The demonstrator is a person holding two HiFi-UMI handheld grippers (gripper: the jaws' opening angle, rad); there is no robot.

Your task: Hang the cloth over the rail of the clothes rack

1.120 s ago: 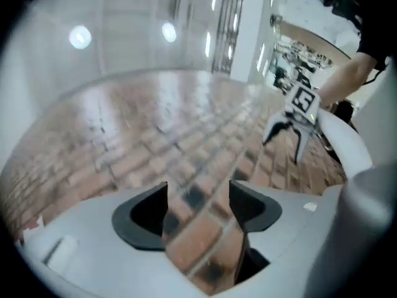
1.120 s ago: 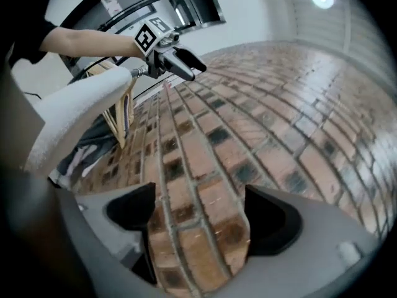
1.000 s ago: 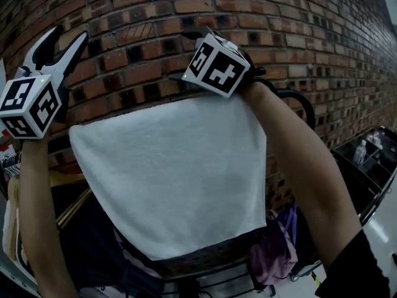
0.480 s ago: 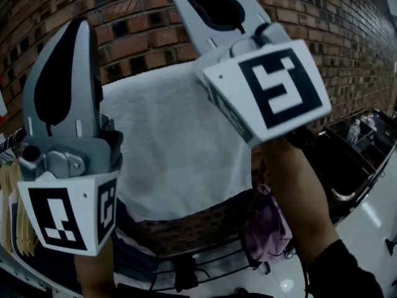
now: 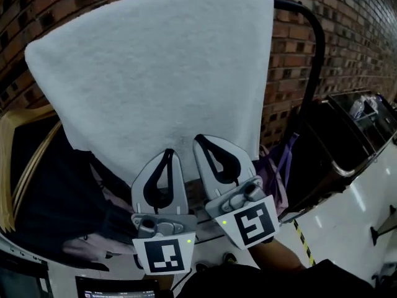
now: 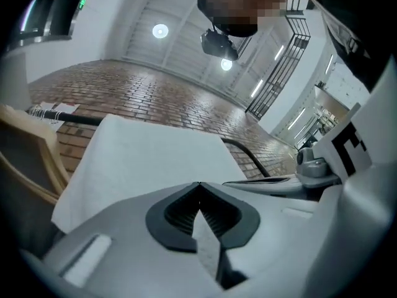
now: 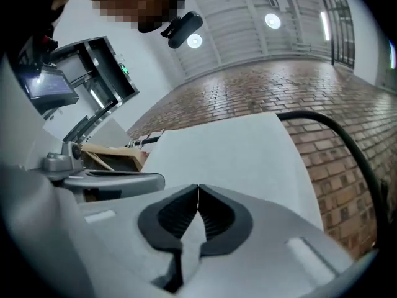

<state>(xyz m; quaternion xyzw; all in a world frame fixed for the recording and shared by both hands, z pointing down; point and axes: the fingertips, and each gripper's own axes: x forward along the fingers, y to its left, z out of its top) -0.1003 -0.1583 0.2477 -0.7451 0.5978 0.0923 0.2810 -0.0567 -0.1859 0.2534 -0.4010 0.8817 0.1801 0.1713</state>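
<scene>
- Brick wall behind; the white cloth hangs over the rail, hiding most of it.
- My left gripper and right gripper have their fingers together, empty.
- Dark clothes at the left are hard to see.

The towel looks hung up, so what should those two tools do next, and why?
Probably just draw both tools back, away from the white terry towel. It hangs spread over the black metal rail, and the left tool and right tool are shut with nothing between their jaws, so nothing seems left to place.
</scene>
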